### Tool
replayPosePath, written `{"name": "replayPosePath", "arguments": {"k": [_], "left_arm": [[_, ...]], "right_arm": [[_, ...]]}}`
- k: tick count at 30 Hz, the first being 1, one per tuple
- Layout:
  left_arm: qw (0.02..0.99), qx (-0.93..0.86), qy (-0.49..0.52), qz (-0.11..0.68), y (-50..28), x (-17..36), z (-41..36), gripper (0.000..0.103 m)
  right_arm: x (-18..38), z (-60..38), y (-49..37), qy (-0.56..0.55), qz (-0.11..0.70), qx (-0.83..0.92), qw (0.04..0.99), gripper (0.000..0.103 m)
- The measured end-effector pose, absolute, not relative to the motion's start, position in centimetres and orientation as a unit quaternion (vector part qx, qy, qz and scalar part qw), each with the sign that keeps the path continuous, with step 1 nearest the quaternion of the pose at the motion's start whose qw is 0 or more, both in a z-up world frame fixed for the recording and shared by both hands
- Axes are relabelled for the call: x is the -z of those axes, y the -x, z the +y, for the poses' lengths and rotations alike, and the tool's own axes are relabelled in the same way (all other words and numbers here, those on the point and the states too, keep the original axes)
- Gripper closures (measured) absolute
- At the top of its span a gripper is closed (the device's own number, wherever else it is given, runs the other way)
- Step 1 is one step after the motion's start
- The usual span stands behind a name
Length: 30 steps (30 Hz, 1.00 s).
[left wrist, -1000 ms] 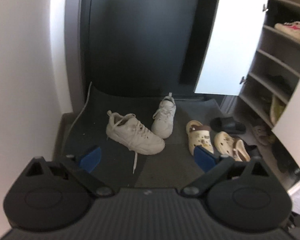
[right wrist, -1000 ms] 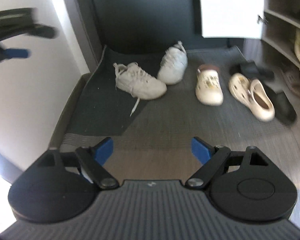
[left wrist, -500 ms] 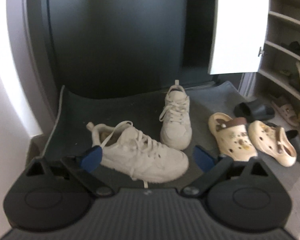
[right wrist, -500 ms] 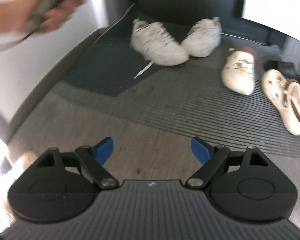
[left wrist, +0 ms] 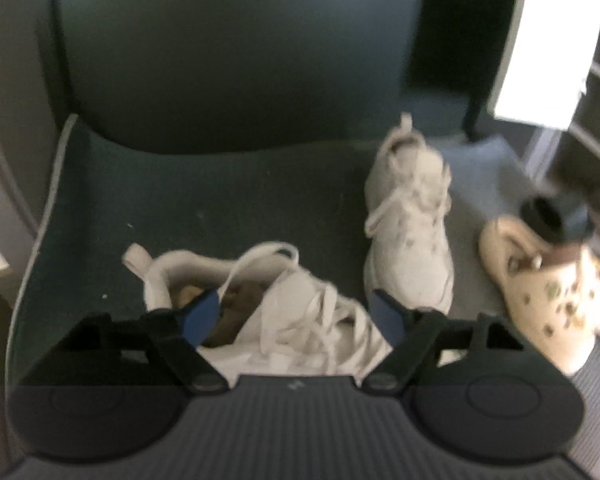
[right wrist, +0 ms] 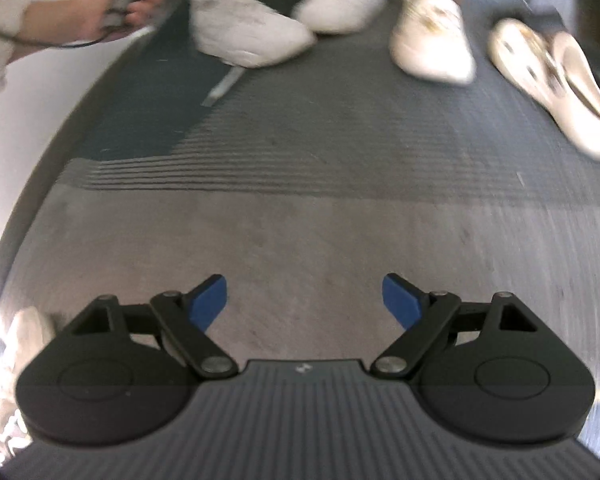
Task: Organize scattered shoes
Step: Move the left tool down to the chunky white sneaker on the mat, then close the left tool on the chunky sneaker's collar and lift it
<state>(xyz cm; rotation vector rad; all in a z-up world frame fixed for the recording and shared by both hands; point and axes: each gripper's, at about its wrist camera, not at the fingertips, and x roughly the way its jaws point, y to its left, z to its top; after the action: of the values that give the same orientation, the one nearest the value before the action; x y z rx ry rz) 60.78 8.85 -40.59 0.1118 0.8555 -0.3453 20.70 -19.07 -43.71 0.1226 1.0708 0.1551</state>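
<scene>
The nearest white sneaker (left wrist: 300,320) lay on the dark mat (left wrist: 220,208), between the blue pads of the left gripper (left wrist: 296,318). Its jaws had just been closing and stood partly open; whether the pads pressed the shoe could not be told. A second sneaker (left wrist: 410,224) and a cream clog (left wrist: 552,292) lay beside it. The right gripper (right wrist: 304,304) hung wide open over bare floor (right wrist: 320,232), holding nothing.
</scene>
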Motion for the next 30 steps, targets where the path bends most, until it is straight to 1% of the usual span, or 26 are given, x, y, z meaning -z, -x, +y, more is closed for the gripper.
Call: {"name": "replayPosePath", "arguments": {"k": [1, 4, 8, 10, 12, 16, 17, 18, 19, 21, 26, 27, 29, 30], "left_arm": [[0.884, 0.184, -0.069, 0.425, -61.4, 41.2, 8.7, 0.043], [0.863, 0.223, -0.104, 0.441, -62.6, 42.0, 8.4, 0.043], [0.837, 0.257, -0.102, 0.473, -64.4, 42.7, 8.8, 0.043], [0.829, 0.256, -0.114, 0.484, -65.0, 43.6, 8.2, 0.038], [0.829, 0.241, -0.143, 0.484, -65.1, 44.9, 6.8, 0.029], [0.845, 0.215, -0.15, 0.467, -64.9, 45.6, 5.5, 0.027], [0.846, 0.215, -0.149, 0.464, -64.8, 45.5, 5.7, 0.029], [0.847, 0.216, -0.148, 0.463, -64.7, 45.2, 6.0, 0.035], [0.847, 0.218, -0.146, 0.462, -64.5, 45.0, 6.4, 0.048], [0.847, 0.221, -0.125, 0.467, -64.6, 44.3, 7.2, 0.056], [0.834, 0.273, -0.092, 0.471, -63.0, 42.4, 7.7, 0.066], [0.827, 0.291, -0.075, 0.474, -62.9, 41.9, 8.0, 0.07], [0.807, 0.335, -0.035, 0.485, -62.5, 40.8, 9.1, 0.072], [0.799, 0.341, -0.031, 0.495, -62.6, 40.8, 9.2, 0.072]], "right_arm": [[43.9, -19.3, -20.6, -0.065, 0.513, -0.066, 0.853, 0.016], [44.5, -19.7, -20.2, -0.082, 0.52, -0.046, 0.849, 0.016], [45.4, -20.4, -19.1, -0.099, 0.537, -0.023, 0.837, 0.016], [45.9, -20.6, -18.5, -0.103, 0.544, -0.014, 0.832, 0.016], [45.9, -21.1, -17.7, -0.108, 0.548, -0.006, 0.83, 0.016], [46.4, -21.8, -16.5, -0.11, 0.568, 0.015, 0.815, 0.016], [46.5, -22.0, -16.4, -0.11, 0.57, 0.02, 0.814, 0.016], [46.4, -22.1, -16.2, -0.111, 0.57, 0.024, 0.814, 0.016], [46.3, -22.3, -16.1, -0.113, 0.57, 0.028, 0.814, 0.016], [46.4, -22.6, -16.1, -0.117, 0.568, 0.035, 0.814, 0.016], [46.3, -23.6, -16.8, -0.132, 0.567, 0.058, 0.811, 0.016], [46.2, -23.8, -17.0, -0.138, 0.564, 0.062, 0.812, 0.016], [46.0, -24.2, -17.4, -0.14, 0.558, 0.065, 0.815, 0.016], [45.8, -24.3, -17.6, -0.14, 0.553, 0.068, 0.818, 0.016]]}}
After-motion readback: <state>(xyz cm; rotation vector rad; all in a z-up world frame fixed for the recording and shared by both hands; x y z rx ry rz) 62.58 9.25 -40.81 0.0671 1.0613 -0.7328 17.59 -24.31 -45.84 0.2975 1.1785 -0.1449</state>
